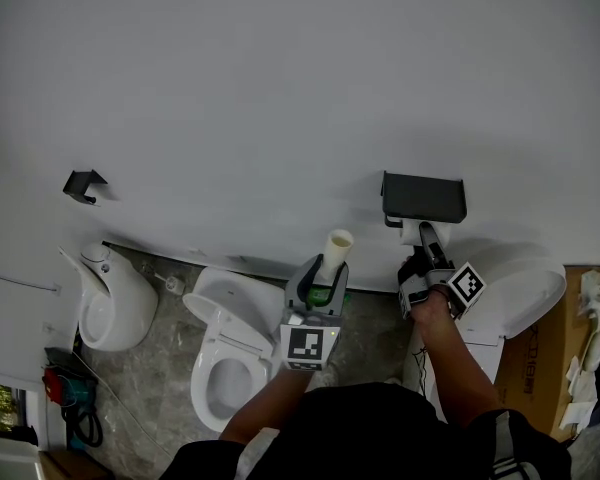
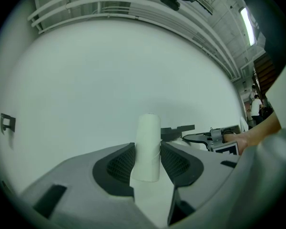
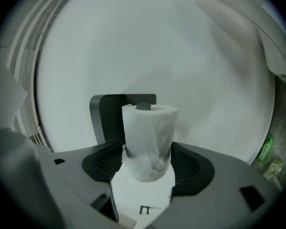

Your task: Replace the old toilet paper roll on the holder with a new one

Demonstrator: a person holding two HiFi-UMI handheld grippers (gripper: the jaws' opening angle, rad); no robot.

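My left gripper point(image 1: 329, 269) is held upright in the middle of the head view, shut on a bare cardboard tube point(image 1: 336, 249). In the left gripper view the tube point(image 2: 148, 144) stands pinched between the two pads, well clear of the wall. My right gripper point(image 1: 426, 240) is at the black wall holder point(image 1: 424, 197), shut on a white toilet paper roll point(image 1: 414, 232). The right gripper view shows this roll point(image 3: 149, 140) squeezed between the pads, with the dark spindle tip point(image 3: 143, 107) showing in its core and the holder plate point(image 3: 106, 116) right behind it.
A white toilet point(image 1: 226, 350) stands below the left gripper, a urinal point(image 1: 116, 298) to its left. A black hook point(image 1: 83, 184) is on the wall. A white basin point(image 1: 525, 290) and an open cardboard box point(image 1: 583, 353) lie to the right.
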